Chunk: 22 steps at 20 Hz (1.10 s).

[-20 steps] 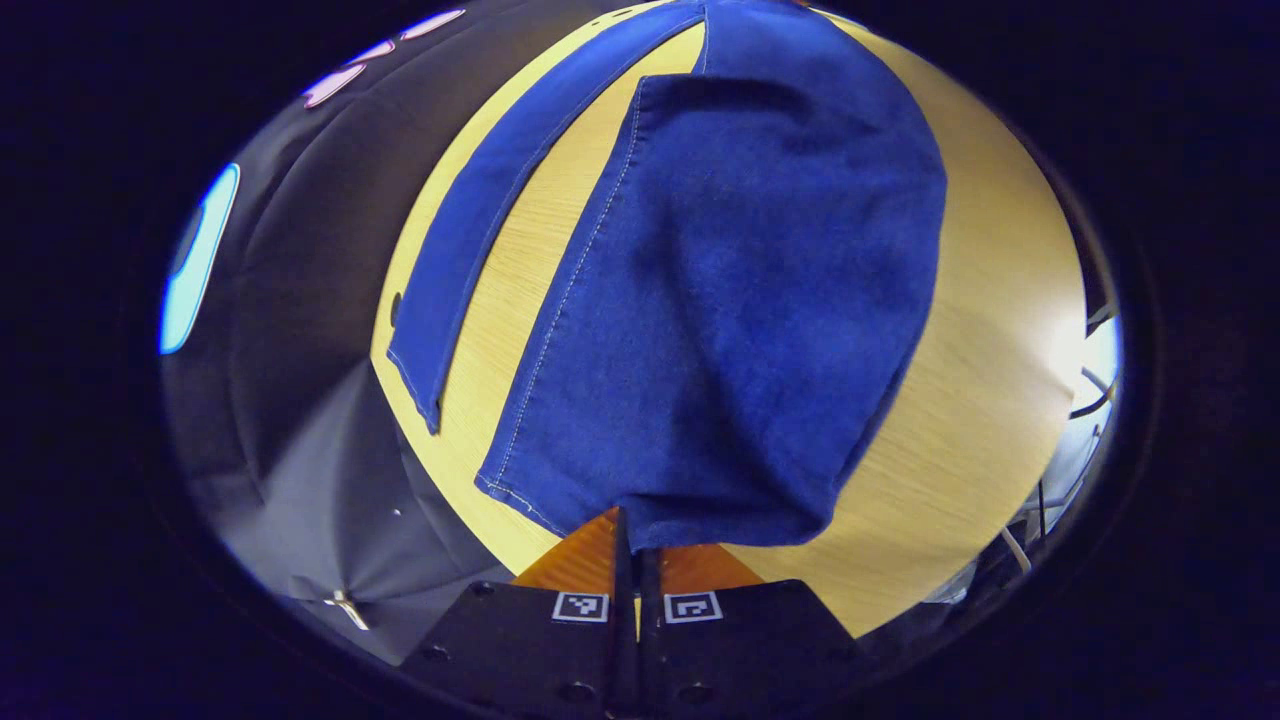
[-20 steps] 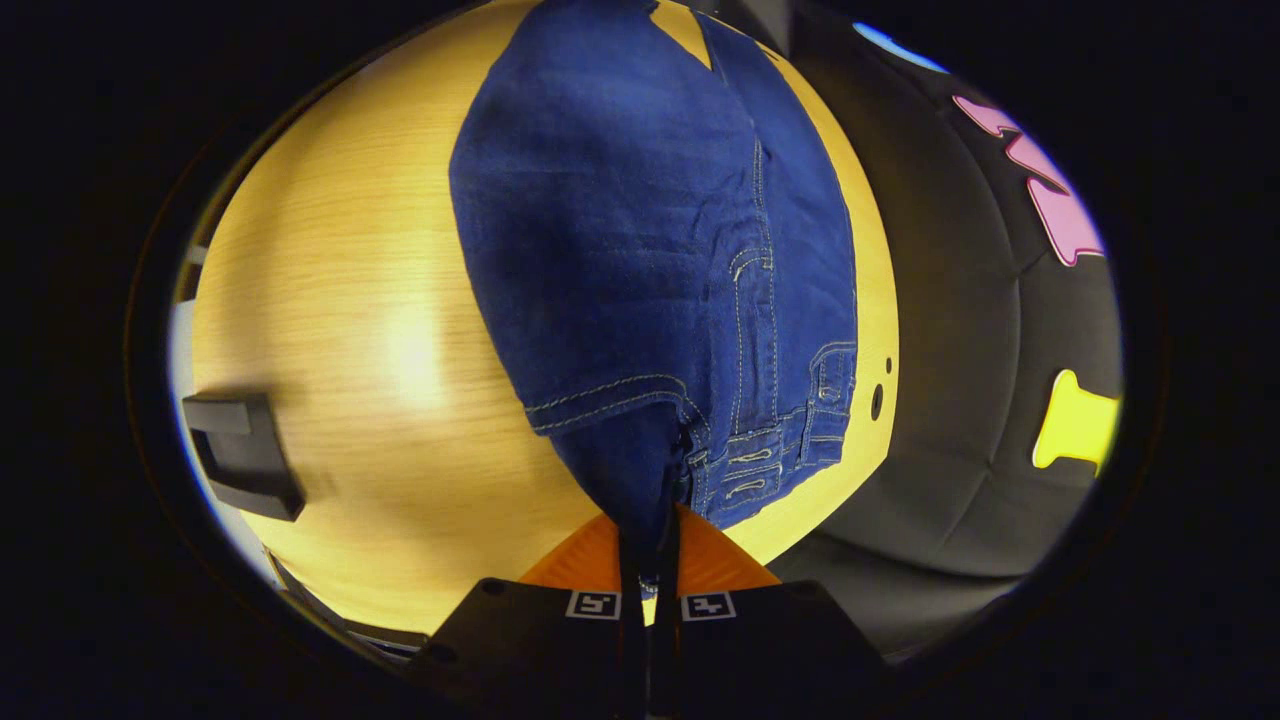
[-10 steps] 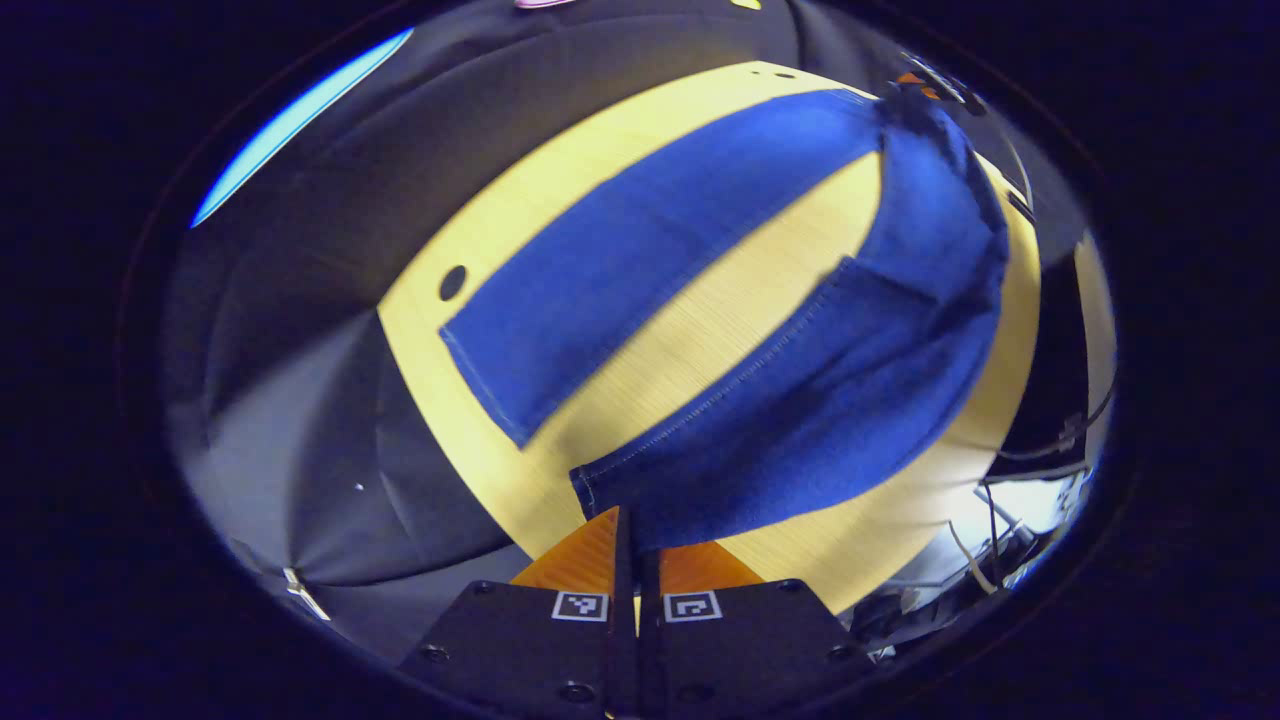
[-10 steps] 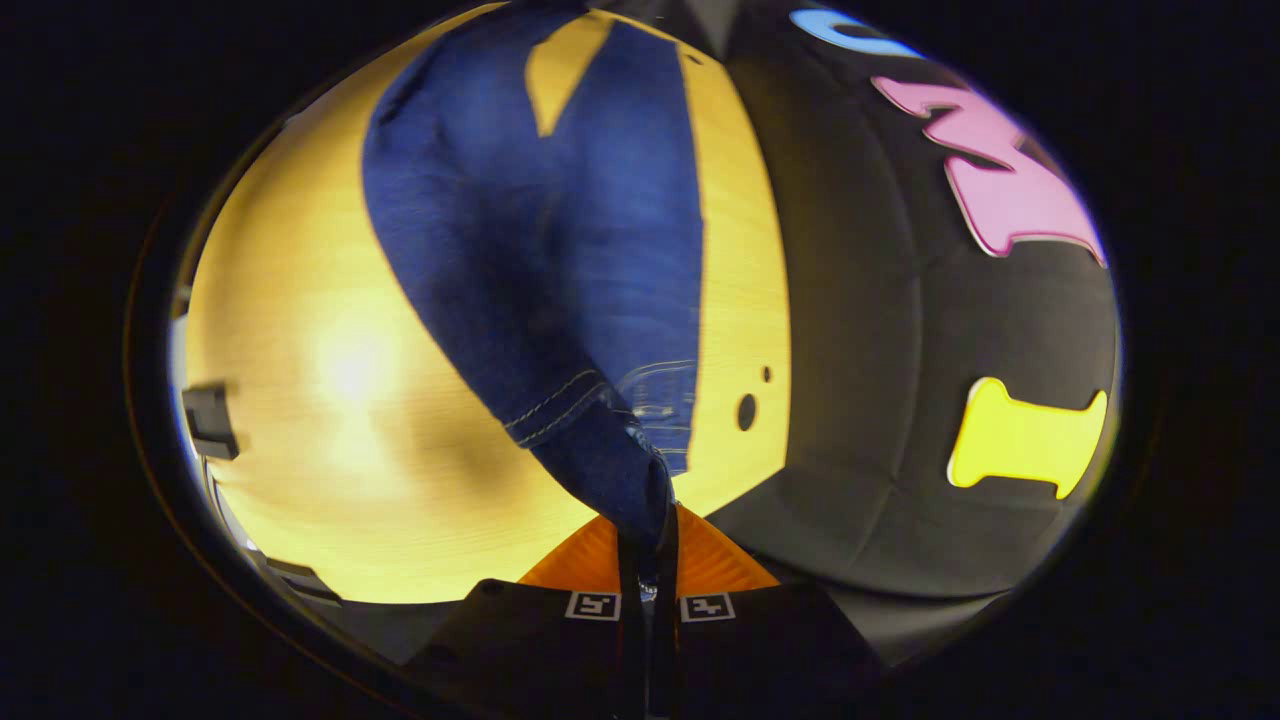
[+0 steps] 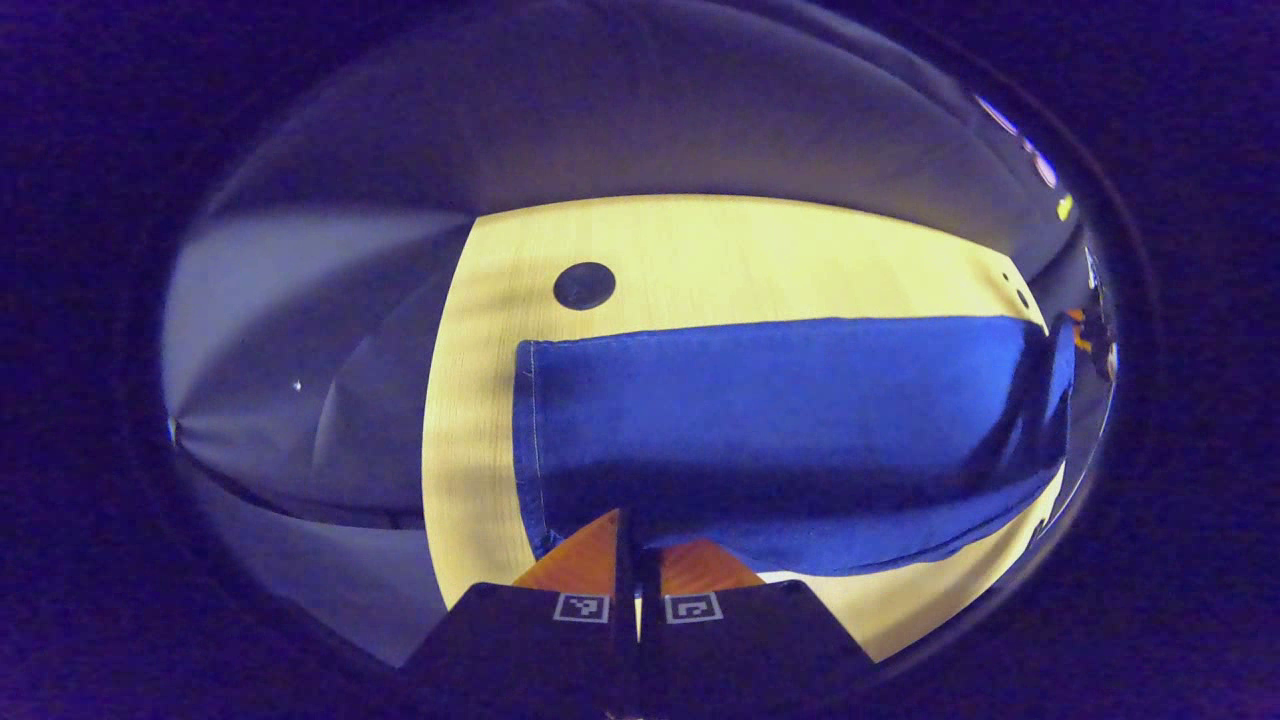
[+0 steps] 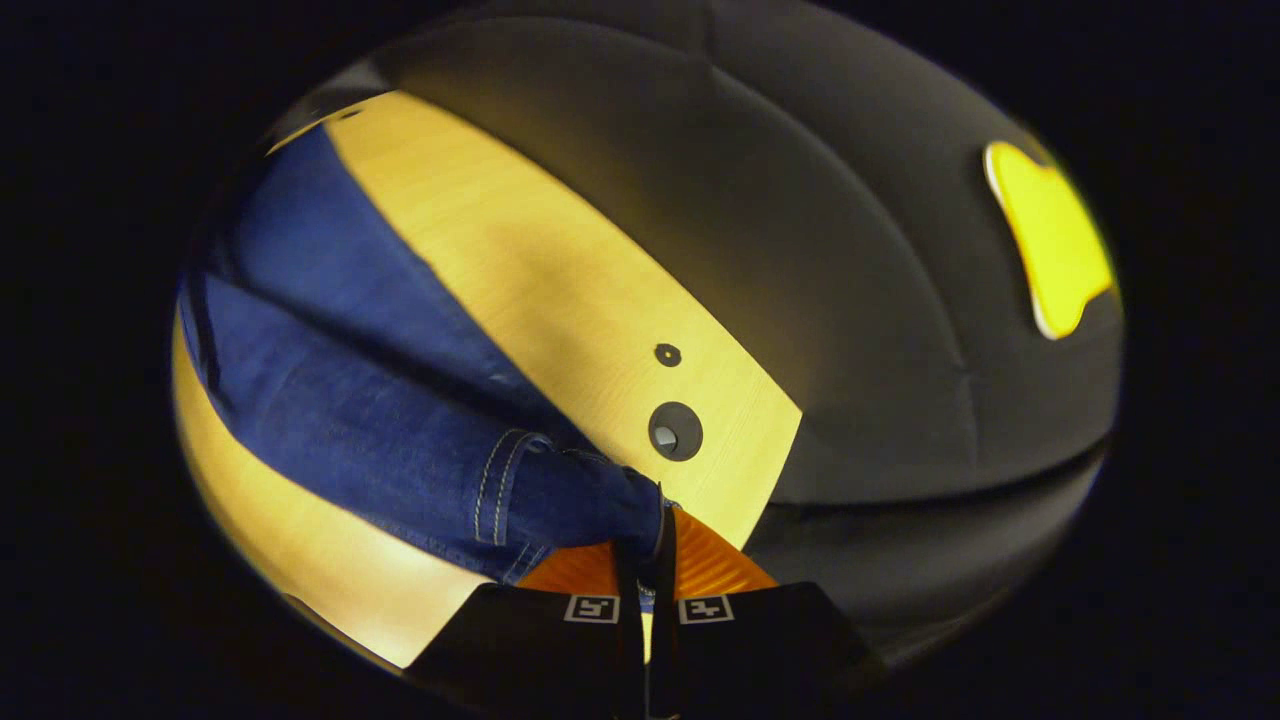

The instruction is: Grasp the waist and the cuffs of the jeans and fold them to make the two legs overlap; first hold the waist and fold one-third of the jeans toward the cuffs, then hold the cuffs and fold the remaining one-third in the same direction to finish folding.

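Table (image 5: 700,250): one pale wood-grain top; jeans lie across it.
Jeans (image 5: 780,420): one pair, blue denim with pale stitching; long axis runs along the table, cuff end toward the left gripper, waist end toward the right gripper.
Table holes (image 6: 675,431): two round dark ones beside the waist, one beside the cuffs.
Left gripper (image 5: 630,535): clenched on cuff hem.
Right gripper (image 6: 648,540): clenched on waist fabric.

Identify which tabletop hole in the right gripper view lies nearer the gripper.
The larger hole, with a pale centre; the smaller hole sits beyond it.
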Available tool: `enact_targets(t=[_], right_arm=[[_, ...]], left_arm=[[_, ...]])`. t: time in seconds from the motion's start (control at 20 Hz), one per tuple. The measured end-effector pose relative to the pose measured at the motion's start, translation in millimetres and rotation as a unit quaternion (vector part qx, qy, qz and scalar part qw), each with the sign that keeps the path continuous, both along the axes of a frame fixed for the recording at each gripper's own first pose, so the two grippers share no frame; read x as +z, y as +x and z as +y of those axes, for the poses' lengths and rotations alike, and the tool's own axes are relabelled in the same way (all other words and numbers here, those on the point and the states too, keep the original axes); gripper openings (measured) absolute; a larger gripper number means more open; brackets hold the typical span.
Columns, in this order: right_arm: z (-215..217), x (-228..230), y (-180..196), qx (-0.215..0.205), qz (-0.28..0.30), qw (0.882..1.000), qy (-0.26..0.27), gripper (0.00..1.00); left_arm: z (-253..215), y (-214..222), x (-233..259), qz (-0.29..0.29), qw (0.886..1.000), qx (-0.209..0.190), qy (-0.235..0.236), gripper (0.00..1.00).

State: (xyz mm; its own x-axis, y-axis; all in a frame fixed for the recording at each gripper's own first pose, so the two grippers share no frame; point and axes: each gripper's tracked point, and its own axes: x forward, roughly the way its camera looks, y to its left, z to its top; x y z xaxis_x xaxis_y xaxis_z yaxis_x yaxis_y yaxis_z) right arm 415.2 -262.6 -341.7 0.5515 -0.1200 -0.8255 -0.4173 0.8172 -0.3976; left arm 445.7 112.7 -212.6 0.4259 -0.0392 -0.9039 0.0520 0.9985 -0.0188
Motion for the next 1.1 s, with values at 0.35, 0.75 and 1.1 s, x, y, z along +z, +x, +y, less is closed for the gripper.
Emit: enact_targets(t=[0.35, 0.75, 1.1], right_arm=[[-5, -20, 13, -0.107, 0.008, 0.993, 0.055, 0.29], [4, 34, -30, -0.27, -0.151, 0.911, 0.273, 0.98], [-12, -47, -29, -0.458, -0.216, 0.794, 0.336, 0.98]], left_arm=[[4, 22, -24, -0.024, 0.998, 0.043, 0.031, 0.35], [-51, 2, 144, -0.319, 0.946, 0.058, -0.02, 0.98], [-131, -60, 186, -0.385, 0.914, 0.077, -0.103, 0.97]])
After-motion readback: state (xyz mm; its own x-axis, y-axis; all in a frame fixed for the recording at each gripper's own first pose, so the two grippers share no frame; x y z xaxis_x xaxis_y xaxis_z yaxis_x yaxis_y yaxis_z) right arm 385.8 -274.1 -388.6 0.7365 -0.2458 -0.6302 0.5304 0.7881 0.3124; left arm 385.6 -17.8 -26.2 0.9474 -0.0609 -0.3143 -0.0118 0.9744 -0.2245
